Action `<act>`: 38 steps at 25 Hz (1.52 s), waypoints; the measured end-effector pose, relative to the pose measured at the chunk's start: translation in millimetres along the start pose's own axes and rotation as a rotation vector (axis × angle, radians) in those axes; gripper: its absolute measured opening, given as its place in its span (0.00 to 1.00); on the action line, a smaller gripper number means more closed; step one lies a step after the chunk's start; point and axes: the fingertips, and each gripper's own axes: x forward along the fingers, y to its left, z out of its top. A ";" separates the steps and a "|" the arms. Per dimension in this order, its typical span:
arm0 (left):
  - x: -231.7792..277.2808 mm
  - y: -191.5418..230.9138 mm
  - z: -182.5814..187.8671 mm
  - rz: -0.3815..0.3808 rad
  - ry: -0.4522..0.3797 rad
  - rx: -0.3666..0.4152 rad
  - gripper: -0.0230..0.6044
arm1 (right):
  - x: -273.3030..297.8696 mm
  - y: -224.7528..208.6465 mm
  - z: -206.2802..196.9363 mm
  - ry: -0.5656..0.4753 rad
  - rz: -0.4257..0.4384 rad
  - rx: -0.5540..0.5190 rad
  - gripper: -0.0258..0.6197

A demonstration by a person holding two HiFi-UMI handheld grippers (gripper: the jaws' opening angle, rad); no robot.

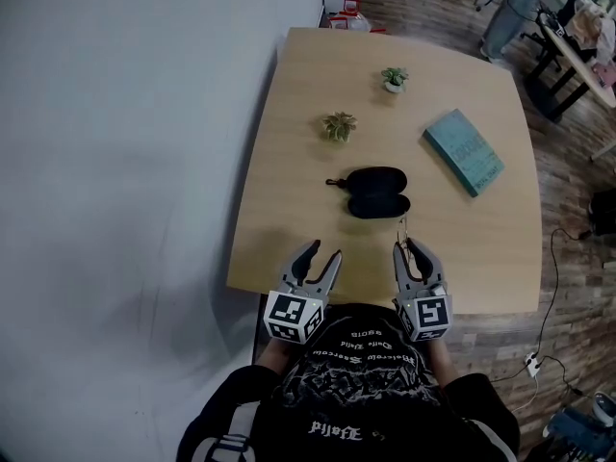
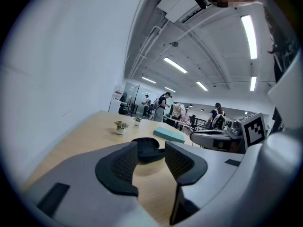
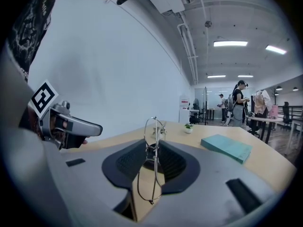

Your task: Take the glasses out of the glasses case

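Item: glasses (image 3: pixel 151 149), thin wire frame, pinched upright in my right gripper (image 3: pixel 152 161); already out.
Glasses case (image 1: pixel 377 192): open on the table (image 1: pixel 289 162) at my 12 o'clock, seemingly empty.
My left gripper (image 2: pixel 151 156): jaws spread, holding nothing.
Remaining: little, perhaps setting them down.

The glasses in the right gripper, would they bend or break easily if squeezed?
Probably fragile: the glasses are thin wire loops, so a hard squeeze from the right gripper could bend them. They look light. Pinched at one spot, with wire sticking out above and below, they might swing or slip.
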 end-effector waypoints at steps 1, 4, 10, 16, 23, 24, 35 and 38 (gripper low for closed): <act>-1.2 0.7 0.6 0.003 -0.004 -0.001 0.30 | 1.4 1.4 2.3 -0.006 0.003 0.000 0.18; -1.2 1.9 0.2 -0.013 -0.018 -0.024 0.17 | 5.7 4.8 5.5 -0.018 0.011 -0.004 0.18; -3.8 3.1 4.1 -0.024 -0.035 -0.041 0.04 | 5.6 7.5 5.3 -0.012 0.015 0.001 0.18; 0.3 2.4 5.6 -0.022 -0.039 -0.036 0.04 | 4.8 1.0 4.2 -0.008 0.006 0.000 0.17; 4.3 2.5 2.3 -0.027 -0.025 -0.039 0.04 | 4.5 -1.1 3.7 -0.005 0.001 -0.012 0.17; 4.3 3.1 1.3 -0.028 -0.020 -0.042 0.04 | 4.0 -0.8 3.2 -0.003 0.000 -0.012 0.17; 9.5 6.5 -2.6 -0.021 -0.003 -0.057 0.04 | 6.1 -5.6 -3.9 0.011 -0.008 0.004 0.17; 11.8 6.4 -4.8 -0.026 0.012 -0.052 0.04 | 7.4 -6.4 -4.8 0.017 -0.011 -0.009 0.17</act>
